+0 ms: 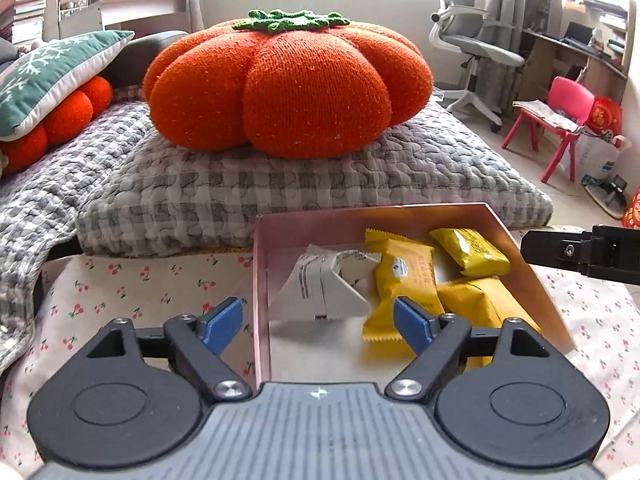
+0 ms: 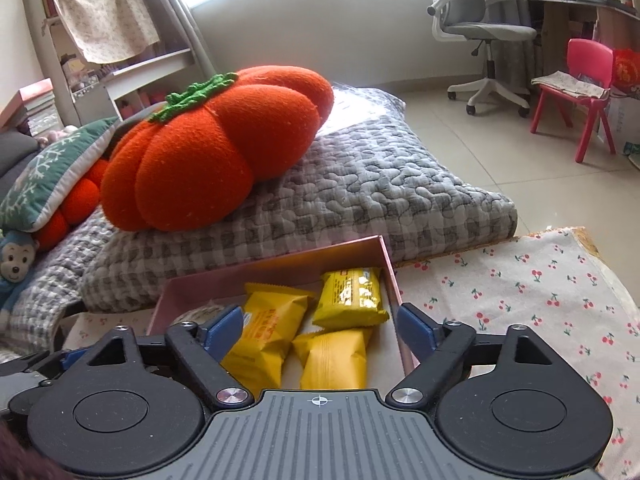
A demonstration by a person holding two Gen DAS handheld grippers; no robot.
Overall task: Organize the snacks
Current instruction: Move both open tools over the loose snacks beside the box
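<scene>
Hovering over the pink box [image 1: 516,240], the left gripper [image 1: 320,326] stood wide and held nothing; its fingers straddled the box's left wall. Right gripper [image 2: 320,330] also wide, empty, fingers either side of the box's right wall [image 2: 394,280]. Box sat on a cherry-print cloth [image 2: 532,292] over the counter. Inside: three yellow snack packets [image 1: 406,280], counted in both views, plus one white-grey packet [image 1: 320,288] at the left. Behind the box, close against it, a grey quilted cushion [image 1: 280,184] carried one big orange pumpkin pillow [image 1: 288,84]. A second, smaller orange pillow [image 1: 60,116] lay under a green snowflake pillow [image 1: 52,72]. One pink chair [image 2: 580,92] and one office chair [image 2: 488,36] stood well apart on the floor.
</scene>
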